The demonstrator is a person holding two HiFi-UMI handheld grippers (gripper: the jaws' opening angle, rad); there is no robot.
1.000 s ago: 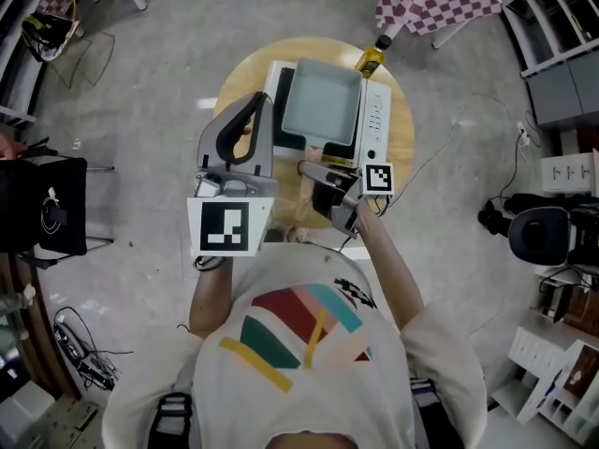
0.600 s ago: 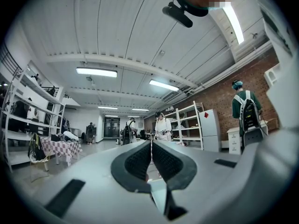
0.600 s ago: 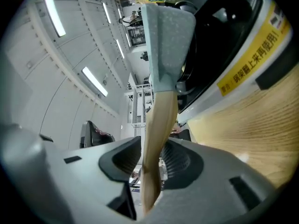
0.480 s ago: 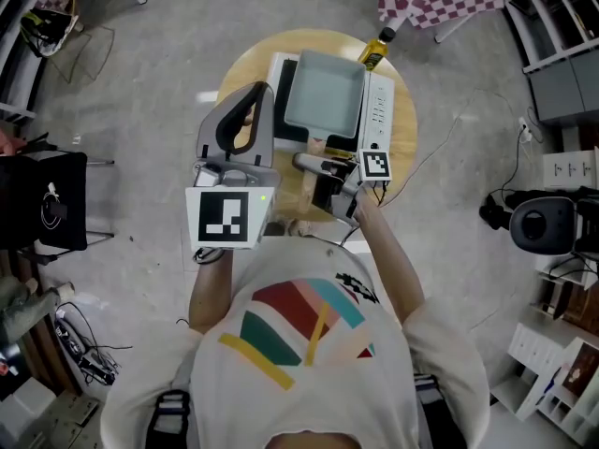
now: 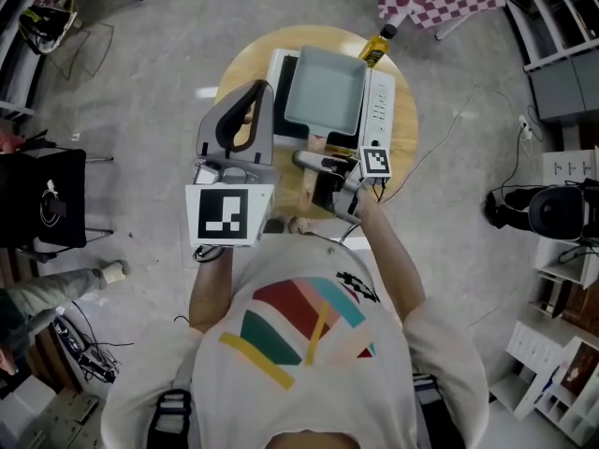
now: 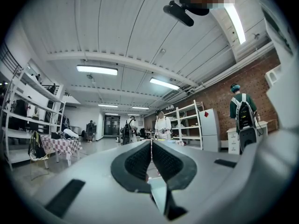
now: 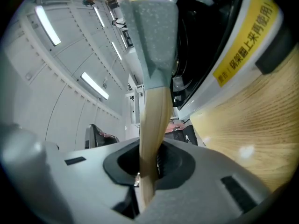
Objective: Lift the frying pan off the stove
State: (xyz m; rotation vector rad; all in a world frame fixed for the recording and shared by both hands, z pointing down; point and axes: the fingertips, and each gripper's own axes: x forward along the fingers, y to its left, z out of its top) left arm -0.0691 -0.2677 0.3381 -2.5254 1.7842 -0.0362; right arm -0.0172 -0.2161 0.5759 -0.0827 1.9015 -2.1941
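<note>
I see a white short-sleeved T-shirt (image 5: pixel 309 391) whose print (image 5: pixel 299 330) has slanted bars of red, teal, yellow and pink, and dark straps (image 5: pixel 168 419) low at either side. The left tool (image 6: pixel 151 146) is grey-shelled, with black ribbed pads (image 6: pixel 138 160) and a black-and-white marker cube (image 5: pixel 225 216).

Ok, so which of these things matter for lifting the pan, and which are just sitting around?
In the job: frying pan, stove, right gripper with its claw closing on the pan's handle.
Lying about: oil bottle, left gripper, claw shut and empty.
</note>
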